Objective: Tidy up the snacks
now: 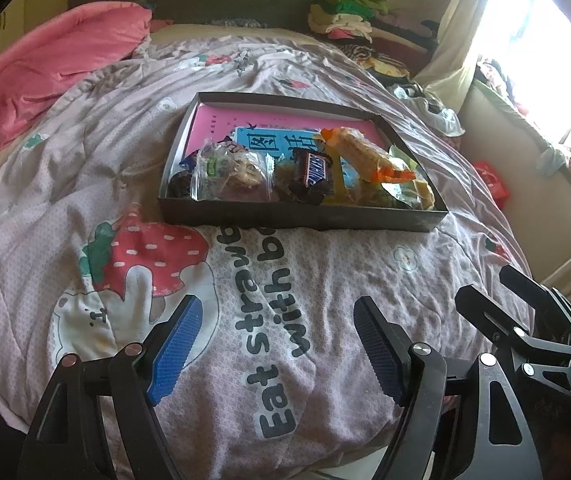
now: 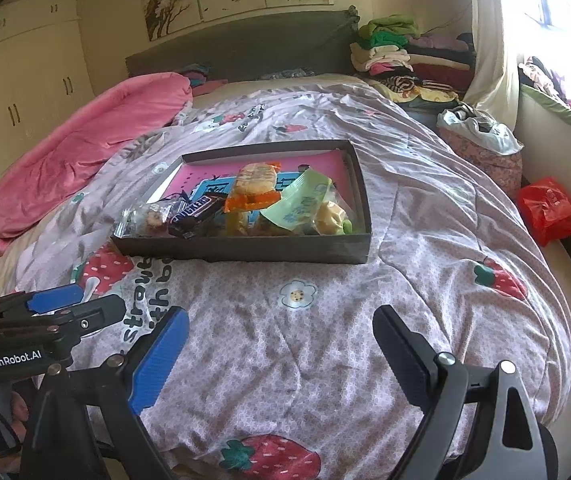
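While both your tools, left tool [image 1: 273, 344] and right tool [image 2: 281, 356], hang wide and empty over the bed's [image 2: 325, 340] near edge, the snacks [image 1: 309, 168] sit mid-bed in the box [image 1: 301, 214]: light, crinkly, slippery, likely crushable. Pinch wrapper ends.

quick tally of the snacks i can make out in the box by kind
Snickers bar: 1
orange-ended cracker pack: 1
clear zip bag of treats: 1
green packet: 1
Total: 4 clearly visible in the box; more lie half hidden underneath.
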`<state>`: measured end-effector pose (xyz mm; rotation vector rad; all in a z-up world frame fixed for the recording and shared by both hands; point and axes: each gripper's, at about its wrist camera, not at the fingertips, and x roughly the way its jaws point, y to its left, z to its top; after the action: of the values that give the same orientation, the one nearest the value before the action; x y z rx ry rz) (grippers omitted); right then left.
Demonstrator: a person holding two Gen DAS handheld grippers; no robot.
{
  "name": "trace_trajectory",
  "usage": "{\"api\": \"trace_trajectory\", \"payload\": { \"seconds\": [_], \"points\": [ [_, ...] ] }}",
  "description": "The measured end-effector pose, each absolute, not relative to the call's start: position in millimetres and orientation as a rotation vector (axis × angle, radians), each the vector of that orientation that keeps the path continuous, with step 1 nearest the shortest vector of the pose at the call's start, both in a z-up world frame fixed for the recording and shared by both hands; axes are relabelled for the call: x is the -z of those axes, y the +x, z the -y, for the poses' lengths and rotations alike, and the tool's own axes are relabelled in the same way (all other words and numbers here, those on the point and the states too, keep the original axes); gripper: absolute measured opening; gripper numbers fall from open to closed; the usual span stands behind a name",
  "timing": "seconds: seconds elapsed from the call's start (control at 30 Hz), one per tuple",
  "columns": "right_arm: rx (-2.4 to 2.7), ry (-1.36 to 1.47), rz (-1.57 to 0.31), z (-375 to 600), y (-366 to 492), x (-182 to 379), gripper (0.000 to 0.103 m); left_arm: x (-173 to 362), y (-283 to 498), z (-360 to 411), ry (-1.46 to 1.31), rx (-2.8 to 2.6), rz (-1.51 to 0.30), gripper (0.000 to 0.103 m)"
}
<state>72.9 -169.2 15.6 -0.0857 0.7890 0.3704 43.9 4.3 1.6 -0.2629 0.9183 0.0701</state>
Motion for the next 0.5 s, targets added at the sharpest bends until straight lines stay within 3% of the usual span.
{"api": "trace_trajectory", "payload": {
  "seconds": [0.5],
  "points": [
    [-0.356, -0.093, -0.787, 170.1, 73.6, -15.3, 0.093, -2.0, 44.3, -6.5, -0.253, -0.082, -0.917, 0.079]
  ]
}}
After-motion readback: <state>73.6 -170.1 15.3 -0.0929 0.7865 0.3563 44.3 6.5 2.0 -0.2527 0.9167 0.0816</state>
